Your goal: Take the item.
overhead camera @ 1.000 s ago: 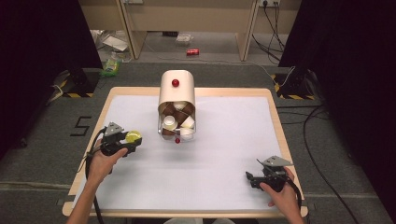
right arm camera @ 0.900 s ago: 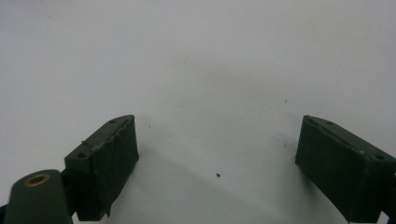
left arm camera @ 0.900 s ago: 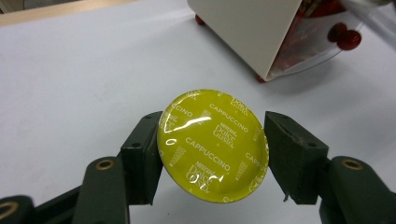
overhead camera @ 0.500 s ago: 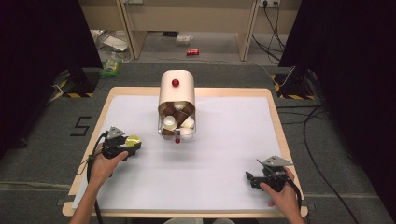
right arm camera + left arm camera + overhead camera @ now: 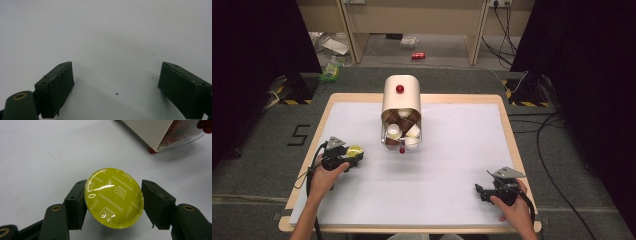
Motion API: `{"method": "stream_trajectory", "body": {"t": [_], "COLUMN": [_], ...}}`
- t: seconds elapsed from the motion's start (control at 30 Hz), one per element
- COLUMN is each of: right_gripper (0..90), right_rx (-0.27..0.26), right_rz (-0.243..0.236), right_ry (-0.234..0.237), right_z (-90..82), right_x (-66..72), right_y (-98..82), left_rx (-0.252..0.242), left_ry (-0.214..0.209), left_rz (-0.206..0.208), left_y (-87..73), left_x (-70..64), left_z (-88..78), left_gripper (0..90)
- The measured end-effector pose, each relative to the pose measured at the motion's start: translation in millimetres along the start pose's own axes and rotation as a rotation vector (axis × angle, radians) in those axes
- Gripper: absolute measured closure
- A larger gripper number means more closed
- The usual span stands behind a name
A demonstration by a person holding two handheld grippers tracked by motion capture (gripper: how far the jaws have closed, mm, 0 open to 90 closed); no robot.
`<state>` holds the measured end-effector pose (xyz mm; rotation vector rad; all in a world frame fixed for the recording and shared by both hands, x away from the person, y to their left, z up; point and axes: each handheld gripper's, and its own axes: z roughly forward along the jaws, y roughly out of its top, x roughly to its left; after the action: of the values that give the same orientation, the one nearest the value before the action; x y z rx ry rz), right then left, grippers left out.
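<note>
Yellow capsule (image 5: 114,198) pinched in left gripper (image 5: 343,159), drawn back from dispenser (image 5: 401,111), right gripper (image 5: 116,85) spread

High view: overhead, facing forward and down on the whole table (image 5: 452,200); both gripper views: close, low over that same white table.

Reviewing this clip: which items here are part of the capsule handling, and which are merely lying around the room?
In use:
- yellow cappuccino capsule, between the left hand-held gripper jaws
- capsule dispenser holding more capsules, on the table
- right hand-held gripper, open, over bare table

Lying about, on the floor beyond the table:
- red can
- green packet
- cables
</note>
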<state>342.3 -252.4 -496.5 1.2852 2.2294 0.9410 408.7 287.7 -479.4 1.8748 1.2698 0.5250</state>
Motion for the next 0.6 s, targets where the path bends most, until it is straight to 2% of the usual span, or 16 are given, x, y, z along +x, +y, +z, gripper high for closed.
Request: {"method": "stream_trajectory", "body": {"t": [0.6], "right_gripper": [13.4], "right_rx": [0.000], "right_rz": [0.000], "right_ry": [0.001], "right_z": [0.0], "right_x": [0.0], "right_y": [0.0], "left_rx": [0.024], "left_ry": [0.016], "left_rz": [-0.012], "left_y": [-3.7], "left_x": [5.9], "left_z": [7.1], "left_gripper": [39.9]}}
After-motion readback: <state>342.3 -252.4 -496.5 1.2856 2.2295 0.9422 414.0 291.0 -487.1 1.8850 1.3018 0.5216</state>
